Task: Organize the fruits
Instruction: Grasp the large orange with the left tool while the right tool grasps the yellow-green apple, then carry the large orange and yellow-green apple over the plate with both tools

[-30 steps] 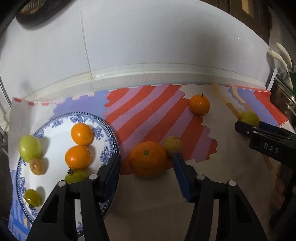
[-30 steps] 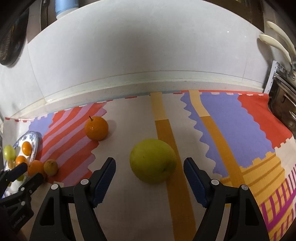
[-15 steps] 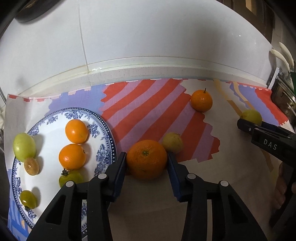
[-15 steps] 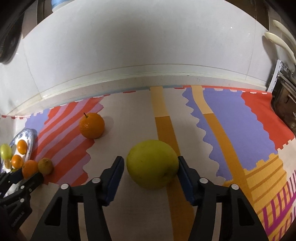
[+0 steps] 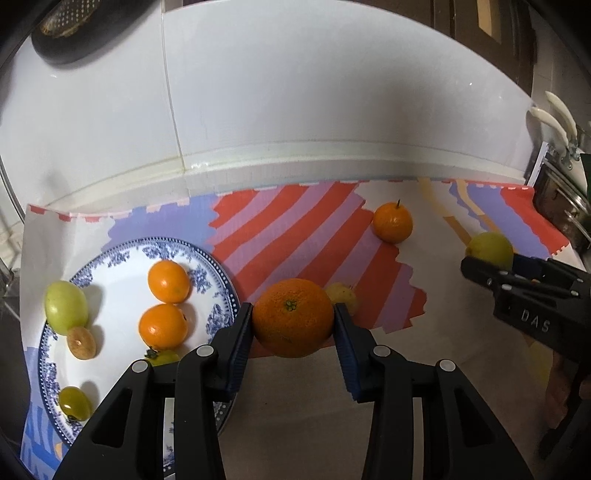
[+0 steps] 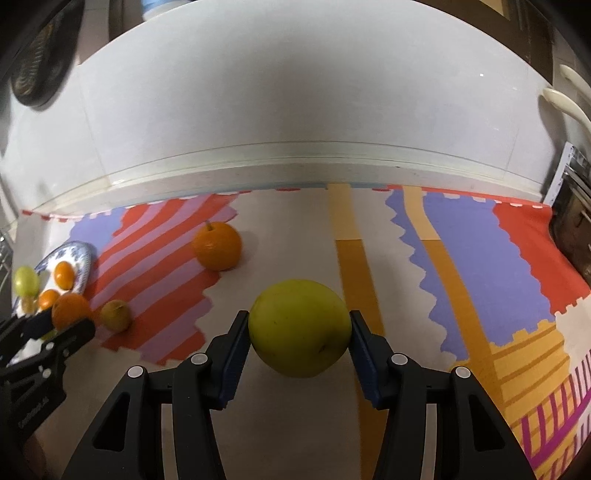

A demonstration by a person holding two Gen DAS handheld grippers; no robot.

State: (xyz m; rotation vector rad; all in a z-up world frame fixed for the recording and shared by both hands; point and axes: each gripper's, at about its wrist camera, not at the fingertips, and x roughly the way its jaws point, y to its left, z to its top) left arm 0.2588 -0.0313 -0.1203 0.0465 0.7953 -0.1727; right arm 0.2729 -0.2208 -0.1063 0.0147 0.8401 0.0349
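My left gripper is shut on a large orange, held just right of the blue-patterned plate. The plate holds two small oranges, a green fruit and several smaller fruits. My right gripper is shut on a yellow-green fruit over the mat; it also shows in the left wrist view. A small yellow fruit lies behind the large orange. A stemmed orange lies on the mat further back.
A colourful patterned mat covers the counter. A white wall runs along the back. A metal pot stands at the far right edge. A dark pan hangs at the upper left.
Both grippers closed from open: the left onto the large orange, the right onto the yellow-green fruit. Both fruits now sit a little higher in their views.
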